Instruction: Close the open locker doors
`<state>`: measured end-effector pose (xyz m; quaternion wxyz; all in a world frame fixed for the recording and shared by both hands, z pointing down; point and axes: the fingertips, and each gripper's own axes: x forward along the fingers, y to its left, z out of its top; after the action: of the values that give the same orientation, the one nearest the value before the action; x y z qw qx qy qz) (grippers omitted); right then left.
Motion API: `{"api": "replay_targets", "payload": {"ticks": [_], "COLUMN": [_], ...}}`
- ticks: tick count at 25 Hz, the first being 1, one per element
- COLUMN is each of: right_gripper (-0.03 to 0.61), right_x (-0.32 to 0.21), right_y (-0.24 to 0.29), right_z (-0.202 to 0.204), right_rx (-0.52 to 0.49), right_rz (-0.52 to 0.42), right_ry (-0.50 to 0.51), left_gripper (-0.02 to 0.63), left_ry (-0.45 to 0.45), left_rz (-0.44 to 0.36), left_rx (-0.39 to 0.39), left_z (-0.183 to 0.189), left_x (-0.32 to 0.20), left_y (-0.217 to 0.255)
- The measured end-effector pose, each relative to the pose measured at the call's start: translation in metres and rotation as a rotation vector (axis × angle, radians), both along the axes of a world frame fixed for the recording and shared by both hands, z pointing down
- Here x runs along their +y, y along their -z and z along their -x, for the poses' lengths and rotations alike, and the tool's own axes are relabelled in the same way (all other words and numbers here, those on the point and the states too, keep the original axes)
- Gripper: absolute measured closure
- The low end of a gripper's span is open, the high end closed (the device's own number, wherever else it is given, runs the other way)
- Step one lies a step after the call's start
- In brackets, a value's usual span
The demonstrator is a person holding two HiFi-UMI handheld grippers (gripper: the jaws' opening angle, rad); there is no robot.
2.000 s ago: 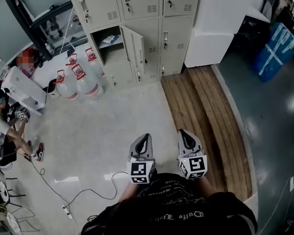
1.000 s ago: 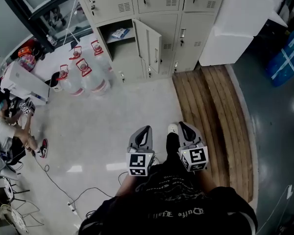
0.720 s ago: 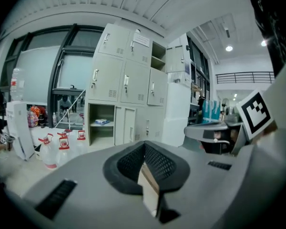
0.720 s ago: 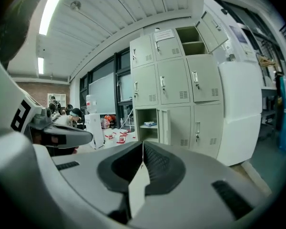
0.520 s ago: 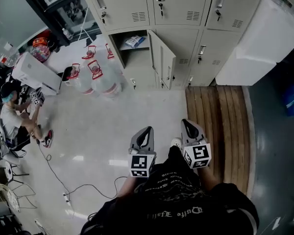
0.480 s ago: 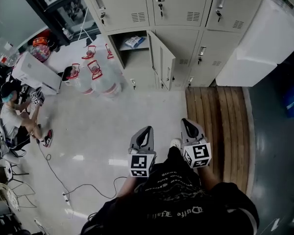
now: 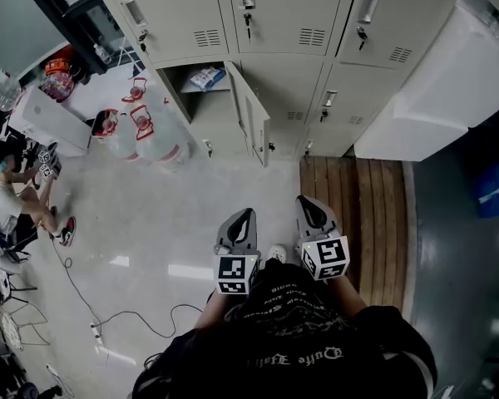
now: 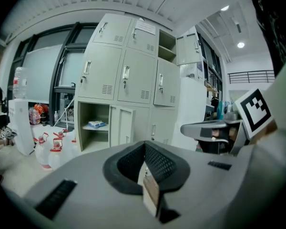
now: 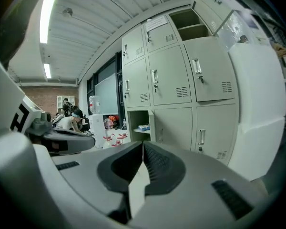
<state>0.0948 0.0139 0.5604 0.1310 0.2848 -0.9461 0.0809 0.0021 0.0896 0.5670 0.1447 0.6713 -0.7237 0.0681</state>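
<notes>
The grey lockers (image 7: 283,32) fill the top of the head view. One lower compartment (image 7: 201,98) stands open with a blue packet (image 7: 206,76) on its shelf, and its door (image 7: 251,116) swings out toward me. The left gripper view shows that door (image 8: 121,127) and also an open compartment (image 8: 166,46) in the top row. My left gripper (image 7: 244,216) and right gripper (image 7: 306,204) are held side by side near my body, well short of the lockers. Both are shut and empty, jaws together, as seen for the left gripper (image 8: 144,144) and the right gripper (image 9: 143,144).
Several water jugs (image 7: 145,135) stand on the floor left of the open compartment. A large white block (image 7: 449,90) leans at the lockers' right end, with wooden boards (image 7: 358,214) below it. A person (image 7: 8,198) sits at far left, and a cable (image 7: 108,314) trails across the floor.
The lockers have come nearer and larger in the head view as I walk toward them. Both grippers stay shut in front of my body. The lower door stays open.
</notes>
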Motion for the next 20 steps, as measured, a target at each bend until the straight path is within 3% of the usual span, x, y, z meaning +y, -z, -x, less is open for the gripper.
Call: {"api": "replay_targets", "payload": {"ticks": [8, 20], "right_gripper": [0.571, 0.571], "right_x": [-0.039, -0.065], "right_y": [-0.004, -0.006], "right_z": [-0.001, 0.032], "right_rx": [-0.016, -0.01], "right_rz": [0.025, 0.021], "right_ry": [0.025, 0.057], "left_gripper": [0.606, 0.606], "left_ry": [0.026, 0.056], "left_rz": [0.01, 0.012], "left_rx": [-0.001, -0.003], "left_z": [-0.001, 0.038], "left_x": [-0.037, -0.065], "left_y": [-0.003, -0.011]}}
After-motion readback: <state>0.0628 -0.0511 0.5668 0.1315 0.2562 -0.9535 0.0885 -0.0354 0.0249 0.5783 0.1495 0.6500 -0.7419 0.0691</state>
